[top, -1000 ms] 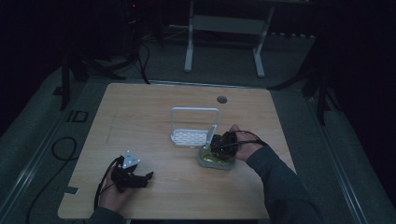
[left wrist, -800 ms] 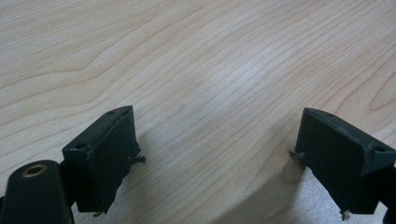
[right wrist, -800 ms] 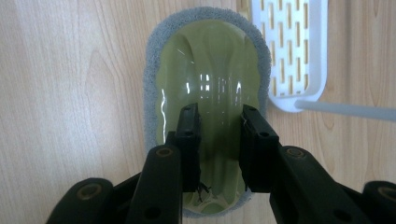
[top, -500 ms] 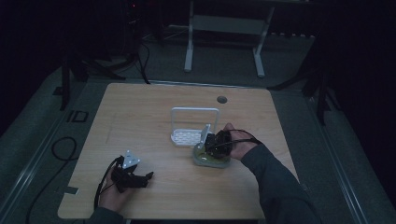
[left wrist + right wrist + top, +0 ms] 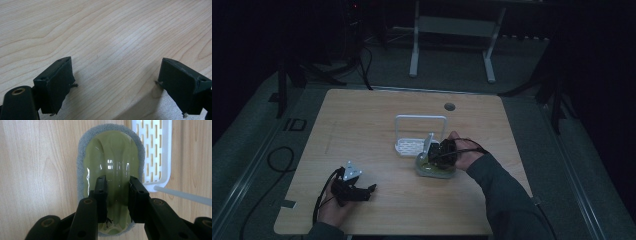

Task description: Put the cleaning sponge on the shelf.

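My left gripper sits low at the near left, jaws wide apart, pointing right. My right gripper points down mid-table, jaws narrowed, forearm angled in from the near right.

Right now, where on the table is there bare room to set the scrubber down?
Free: the wood left of the white rack up to the table edge, and the strip between the left gripper and the scrubber. Crowded: where the right gripper grips the scrubber, close beside the rack.
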The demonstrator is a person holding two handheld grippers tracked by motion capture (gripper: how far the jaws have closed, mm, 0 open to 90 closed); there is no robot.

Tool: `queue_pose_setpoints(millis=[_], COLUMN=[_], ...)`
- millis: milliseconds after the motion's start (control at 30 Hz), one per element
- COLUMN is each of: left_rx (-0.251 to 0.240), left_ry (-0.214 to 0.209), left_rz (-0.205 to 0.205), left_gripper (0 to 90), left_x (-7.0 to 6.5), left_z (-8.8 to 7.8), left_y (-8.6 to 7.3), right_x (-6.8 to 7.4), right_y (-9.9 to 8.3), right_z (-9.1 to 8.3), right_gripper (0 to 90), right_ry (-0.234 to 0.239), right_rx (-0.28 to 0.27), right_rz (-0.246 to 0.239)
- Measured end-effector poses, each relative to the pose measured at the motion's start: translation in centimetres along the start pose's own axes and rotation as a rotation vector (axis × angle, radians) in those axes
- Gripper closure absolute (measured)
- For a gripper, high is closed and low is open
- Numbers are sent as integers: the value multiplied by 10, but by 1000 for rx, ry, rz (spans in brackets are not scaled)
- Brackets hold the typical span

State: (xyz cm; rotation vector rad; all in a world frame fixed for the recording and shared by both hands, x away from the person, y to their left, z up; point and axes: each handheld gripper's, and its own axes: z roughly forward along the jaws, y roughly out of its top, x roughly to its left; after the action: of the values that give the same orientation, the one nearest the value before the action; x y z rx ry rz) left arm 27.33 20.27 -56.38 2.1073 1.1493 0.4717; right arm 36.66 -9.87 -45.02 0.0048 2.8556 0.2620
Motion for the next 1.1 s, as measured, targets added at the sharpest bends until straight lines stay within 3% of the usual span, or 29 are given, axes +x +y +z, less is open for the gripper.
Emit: queue_pose_setpoints(millis=[1100], left_rx=[0], left_ry=[0], left_rz=[1], left_gripper=[128], left_x=[0], left_z=[0], left_y=[0], right_x=[-7], right_y=[23], right_z=[8], right_gripper=[718], right_ry=[-63], right_rx=[-22], right_rz=[-26])
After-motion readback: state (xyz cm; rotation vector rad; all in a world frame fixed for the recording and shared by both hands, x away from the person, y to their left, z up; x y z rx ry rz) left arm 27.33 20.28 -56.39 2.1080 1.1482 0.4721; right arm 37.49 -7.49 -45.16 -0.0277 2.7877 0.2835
